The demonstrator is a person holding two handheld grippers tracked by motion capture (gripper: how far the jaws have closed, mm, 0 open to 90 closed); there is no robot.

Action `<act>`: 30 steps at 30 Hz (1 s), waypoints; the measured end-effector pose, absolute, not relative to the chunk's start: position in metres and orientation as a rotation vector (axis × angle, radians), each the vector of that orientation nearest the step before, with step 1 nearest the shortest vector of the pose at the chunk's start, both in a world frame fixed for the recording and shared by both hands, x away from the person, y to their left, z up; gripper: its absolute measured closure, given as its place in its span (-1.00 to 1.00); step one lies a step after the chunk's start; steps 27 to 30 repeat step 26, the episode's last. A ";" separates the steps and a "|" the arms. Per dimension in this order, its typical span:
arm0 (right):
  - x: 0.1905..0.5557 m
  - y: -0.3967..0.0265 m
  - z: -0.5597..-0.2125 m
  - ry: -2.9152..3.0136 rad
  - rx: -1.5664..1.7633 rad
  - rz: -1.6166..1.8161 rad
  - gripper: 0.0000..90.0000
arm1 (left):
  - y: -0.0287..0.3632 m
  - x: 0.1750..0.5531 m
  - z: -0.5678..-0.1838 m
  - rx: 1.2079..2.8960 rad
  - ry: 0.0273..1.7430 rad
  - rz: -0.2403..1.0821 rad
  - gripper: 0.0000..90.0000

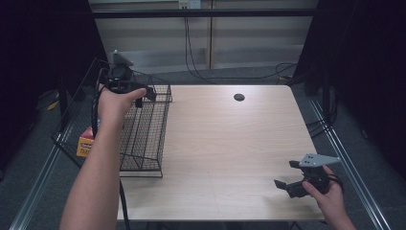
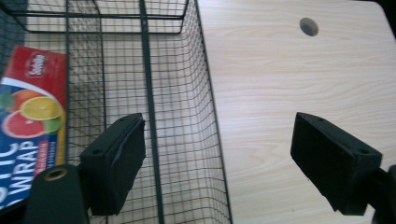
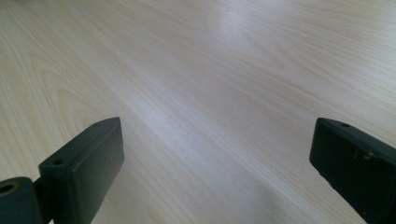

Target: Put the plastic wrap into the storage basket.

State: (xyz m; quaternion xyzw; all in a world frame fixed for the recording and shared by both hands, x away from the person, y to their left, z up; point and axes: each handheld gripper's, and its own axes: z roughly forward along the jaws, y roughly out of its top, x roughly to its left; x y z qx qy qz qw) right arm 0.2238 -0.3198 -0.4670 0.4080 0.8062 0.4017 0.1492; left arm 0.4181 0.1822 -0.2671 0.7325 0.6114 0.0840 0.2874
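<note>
A black wire basket stands along the left edge of the wooden table. A box of plastic wrap with citrus fruit printed on it lies in the basket's left part, and it also appears in the left gripper view. My left gripper hovers over the far end of the basket, open, with nothing between its jaws. In the left gripper view the basket's right wall runs beneath the gap. My right gripper rests low near the table's front right corner, open and empty.
A round cable hole sits in the table top near the far edge. Cables hang against the back wall beyond the table. Metal rails run along both sides of the table.
</note>
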 end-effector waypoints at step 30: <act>0.220 -0.320 -0.470 2.318 1.185 1.103 -0.94 | 0.118 0.403 -0.315 2.092 1.328 0.078 -0.73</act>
